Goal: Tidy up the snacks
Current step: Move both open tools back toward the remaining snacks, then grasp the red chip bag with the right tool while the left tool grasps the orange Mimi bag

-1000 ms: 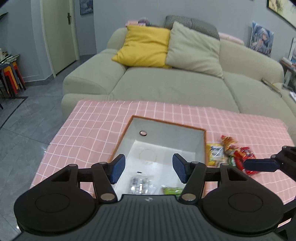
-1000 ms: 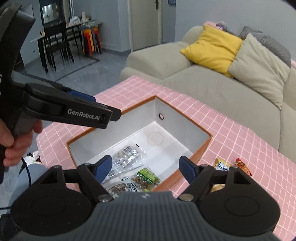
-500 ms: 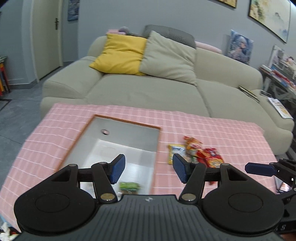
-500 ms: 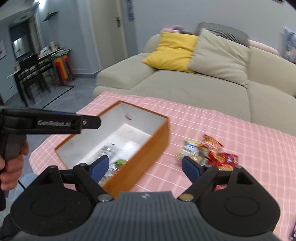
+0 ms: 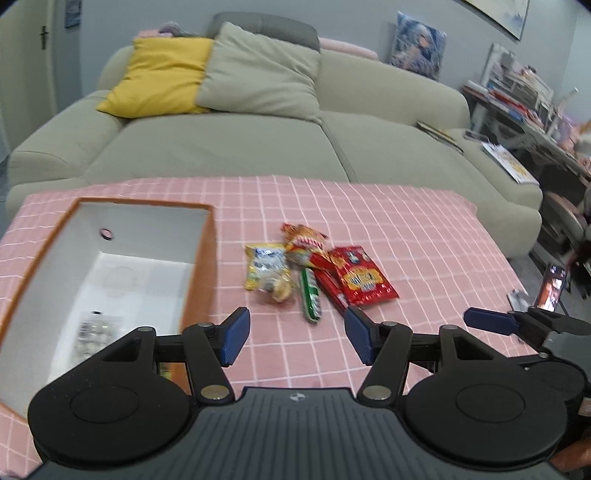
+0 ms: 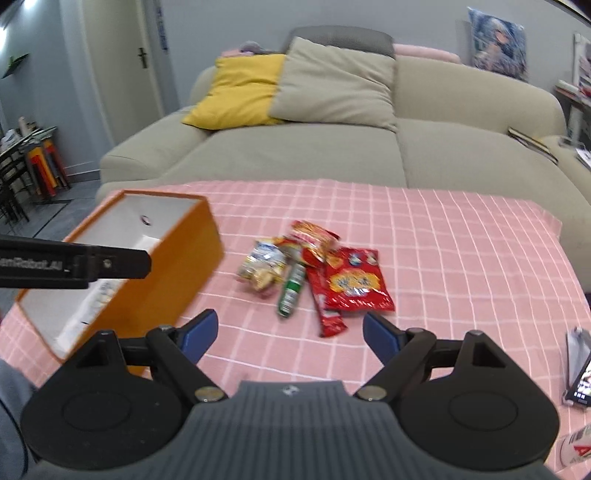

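I've got both grippers, left gripper (image 5: 295, 338) and right gripper (image 6: 290, 332), spread wide and empty, with the snack pile (image 6: 314, 273) just ahead on the pink cloth (image 6: 461, 258).

Grey walls (image 6: 207, 33) enclose a room with a beige sofa (image 5: 229, 147) bearing a yellow cushion (image 5: 162, 75) and a beige cushion (image 5: 258, 74). A pale door (image 6: 122, 70) stands at left above a grey floor (image 6: 66, 218), with dark chairs (image 6: 11, 173) beyond. At right, cluttered shelving (image 5: 517, 96), apparently books, and a poster (image 5: 419, 50).
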`<action>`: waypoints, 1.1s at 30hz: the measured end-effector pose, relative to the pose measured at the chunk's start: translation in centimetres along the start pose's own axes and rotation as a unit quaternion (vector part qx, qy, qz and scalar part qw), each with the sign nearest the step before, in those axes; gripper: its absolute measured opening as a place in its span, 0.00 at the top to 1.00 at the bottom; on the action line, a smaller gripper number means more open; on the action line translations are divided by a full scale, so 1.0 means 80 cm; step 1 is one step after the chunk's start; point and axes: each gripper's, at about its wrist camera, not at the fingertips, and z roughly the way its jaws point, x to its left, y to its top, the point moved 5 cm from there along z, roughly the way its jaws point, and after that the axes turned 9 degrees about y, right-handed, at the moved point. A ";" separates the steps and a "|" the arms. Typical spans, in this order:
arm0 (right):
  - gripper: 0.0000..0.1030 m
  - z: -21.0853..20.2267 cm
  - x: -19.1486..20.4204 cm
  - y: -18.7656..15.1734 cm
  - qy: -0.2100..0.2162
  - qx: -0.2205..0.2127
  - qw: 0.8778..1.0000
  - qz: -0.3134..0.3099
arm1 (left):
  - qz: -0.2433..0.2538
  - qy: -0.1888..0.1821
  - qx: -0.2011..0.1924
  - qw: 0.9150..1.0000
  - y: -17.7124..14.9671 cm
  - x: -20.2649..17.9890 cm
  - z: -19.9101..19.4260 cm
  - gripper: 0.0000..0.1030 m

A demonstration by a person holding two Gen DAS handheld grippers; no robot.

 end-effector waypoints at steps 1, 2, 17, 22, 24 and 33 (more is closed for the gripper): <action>0.20 0.006 -0.006 -0.002 0.000 0.004 1.000 0.004 | 0.001 -0.001 0.005 1.000 -0.002 -0.004 0.005 0.33; 0.20 0.011 -0.012 -0.004 0.001 0.005 1.000 0.007 | 0.003 -0.002 0.010 1.000 -0.005 -0.007 0.011 0.33; 0.27 0.091 -0.067 0.002 -0.012 0.059 0.998 0.005 | 0.012 -0.011 0.059 0.998 0.011 -0.025 0.093 0.39; 0.29 0.113 -0.086 0.012 -0.019 0.072 0.997 0.000 | 0.009 -0.007 0.076 0.997 0.018 -0.029 0.130 0.42; 0.28 0.123 -0.093 0.018 -0.022 0.074 0.997 0.002 | 0.010 -0.005 0.077 0.997 0.023 -0.031 0.140 0.42; 0.12 0.185 -0.119 0.048 -0.019 0.083 0.996 0.017 | 0.025 0.000 0.071 0.997 0.049 -0.032 0.167 0.41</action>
